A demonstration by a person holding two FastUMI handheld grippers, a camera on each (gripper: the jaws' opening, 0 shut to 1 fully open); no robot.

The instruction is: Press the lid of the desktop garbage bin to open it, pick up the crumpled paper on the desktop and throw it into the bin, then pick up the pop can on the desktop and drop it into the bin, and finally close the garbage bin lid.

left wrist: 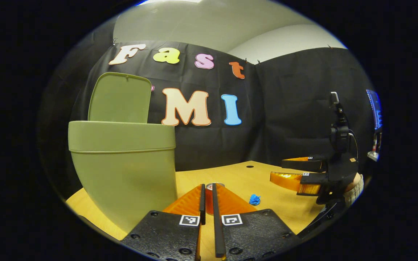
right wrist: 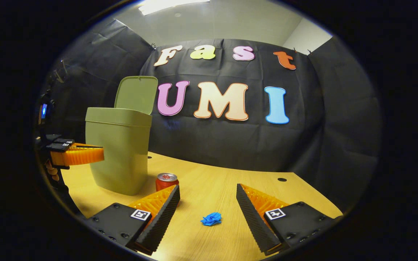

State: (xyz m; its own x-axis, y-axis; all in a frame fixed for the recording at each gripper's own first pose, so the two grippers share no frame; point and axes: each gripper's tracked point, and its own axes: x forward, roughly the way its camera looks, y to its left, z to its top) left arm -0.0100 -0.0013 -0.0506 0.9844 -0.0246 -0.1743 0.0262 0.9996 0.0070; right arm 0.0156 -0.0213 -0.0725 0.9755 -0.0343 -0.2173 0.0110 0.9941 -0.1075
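The right gripper (right wrist: 208, 203) hangs with its jaws wide apart above the table (right wrist: 230, 181), the crumpled paper (right wrist: 211, 219) lying between them. The can (right wrist: 166, 181) stands just beyond its left finger, beside the bin (right wrist: 120, 152), whose lid (right wrist: 136, 94) stands open. The left gripper (left wrist: 207, 197) is closed on nothing, next to the bin.

A recording booth: black cloth walls (right wrist: 230, 145) enclose a wooden desktop (right wrist: 212, 188) beneath a plain office ceiling (right wrist: 212, 21).

The olive-green plastic garbage bin (right wrist: 120, 156) stands upright on the tabletop (right wrist: 212, 188), its lid (right wrist: 136, 94) raised. A red pop can (right wrist: 166, 181) stands beside it; the crumpled blue paper (right wrist: 211, 219) lies nearer.
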